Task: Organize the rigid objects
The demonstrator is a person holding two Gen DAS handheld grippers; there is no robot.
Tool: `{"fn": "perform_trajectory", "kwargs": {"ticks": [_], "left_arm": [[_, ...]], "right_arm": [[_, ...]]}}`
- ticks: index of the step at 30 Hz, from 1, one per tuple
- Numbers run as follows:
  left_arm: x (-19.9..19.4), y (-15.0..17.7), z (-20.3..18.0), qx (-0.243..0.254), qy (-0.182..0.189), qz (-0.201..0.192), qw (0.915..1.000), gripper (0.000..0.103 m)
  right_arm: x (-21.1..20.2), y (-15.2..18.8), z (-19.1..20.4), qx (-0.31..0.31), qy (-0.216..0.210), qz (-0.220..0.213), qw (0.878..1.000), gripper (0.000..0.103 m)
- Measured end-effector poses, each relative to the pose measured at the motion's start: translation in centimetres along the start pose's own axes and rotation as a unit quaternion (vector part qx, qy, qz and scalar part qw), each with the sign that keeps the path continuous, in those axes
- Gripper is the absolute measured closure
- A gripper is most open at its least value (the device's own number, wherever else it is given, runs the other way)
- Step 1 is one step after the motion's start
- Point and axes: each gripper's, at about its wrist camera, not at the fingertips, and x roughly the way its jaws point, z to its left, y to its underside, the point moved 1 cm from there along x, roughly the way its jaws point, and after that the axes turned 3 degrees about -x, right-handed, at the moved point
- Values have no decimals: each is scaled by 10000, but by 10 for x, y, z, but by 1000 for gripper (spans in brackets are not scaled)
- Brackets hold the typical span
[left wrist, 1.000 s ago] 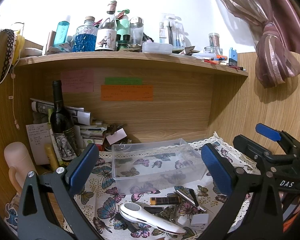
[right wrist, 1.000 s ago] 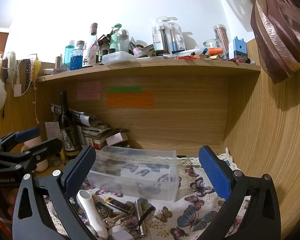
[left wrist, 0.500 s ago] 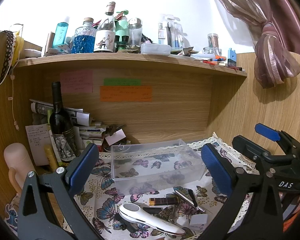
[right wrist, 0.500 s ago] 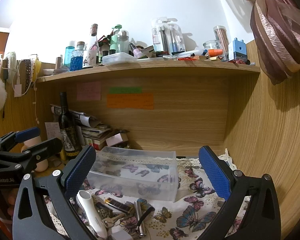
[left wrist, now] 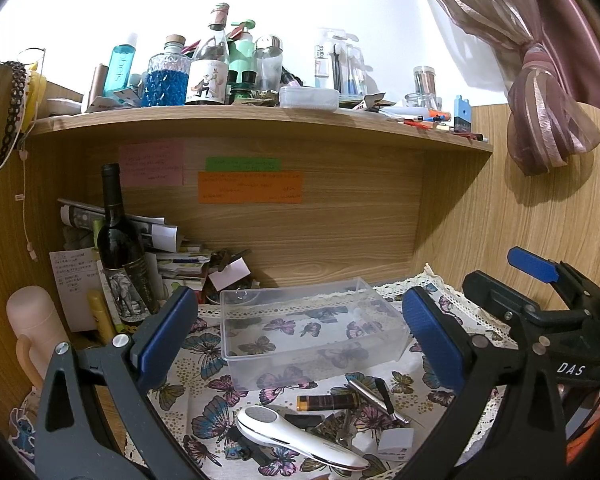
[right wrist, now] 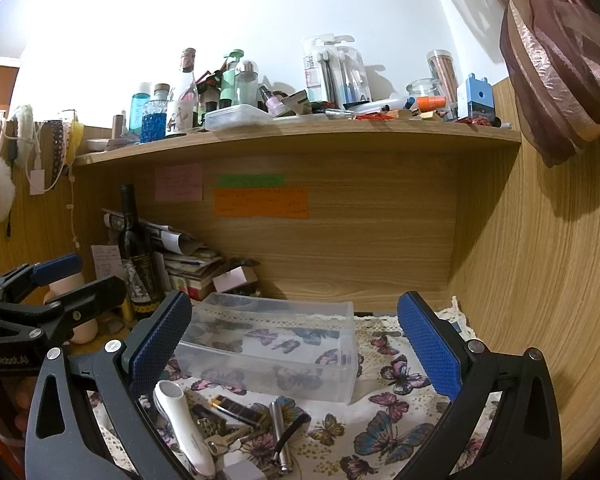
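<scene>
A clear plastic box (left wrist: 308, 330) stands empty on the butterfly cloth (left wrist: 204, 412); it also shows in the right wrist view (right wrist: 272, 348). In front of it lies a pile: a white handheld device (left wrist: 296, 438) (right wrist: 186, 426), a brown tube (left wrist: 327, 402) (right wrist: 236, 407), a metal pen (left wrist: 374, 394) (right wrist: 278, 434), keys (right wrist: 220, 442) and a small white block (left wrist: 396, 438). My left gripper (left wrist: 300, 334) is open and empty above the pile. My right gripper (right wrist: 294, 342) is open and empty to its right, also seen from the left wrist view (left wrist: 540, 292).
A dark wine bottle (left wrist: 122, 248), stacked papers (left wrist: 172, 256) and a pink object (left wrist: 32, 328) crowd the left corner. The upper shelf (left wrist: 260, 120) holds several bottles and jars. Wooden walls close the back and right; a curtain (left wrist: 540, 80) hangs at the right.
Almost nothing: both views have shifted very slightly, and both grippers stay open above the pile.
</scene>
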Motion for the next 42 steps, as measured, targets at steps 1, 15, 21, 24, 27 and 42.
{"fn": "perform_trajectory", "kwargs": {"ticks": [1, 15, 21, 24, 27, 42], "left_arm": [[0, 0, 0, -1, 2, 2, 10000, 0], [9, 6, 7, -119, 60, 121, 9998, 0], [19, 13, 28, -308, -71, 484, 9983, 27], [25, 23, 42, -369, -192, 747, 9963, 36], [29, 36, 52, -370, -372, 991, 9937, 37], [51, 131, 74, -555, -476, 2752, 9586, 52]], "right_arm": [[0, 0, 0, -9, 2, -5, 10000, 0], [8, 5, 3, -62, -137, 105, 9998, 0], [26, 22, -2, -17, -250, 575, 9980, 21], [37, 34, -6, 49, -391, 961, 9946, 36], [44, 46, -6, 94, -526, 1272, 9904, 42], [43, 101, 13, 157, -1068, 2153, 9706, 46]]}}
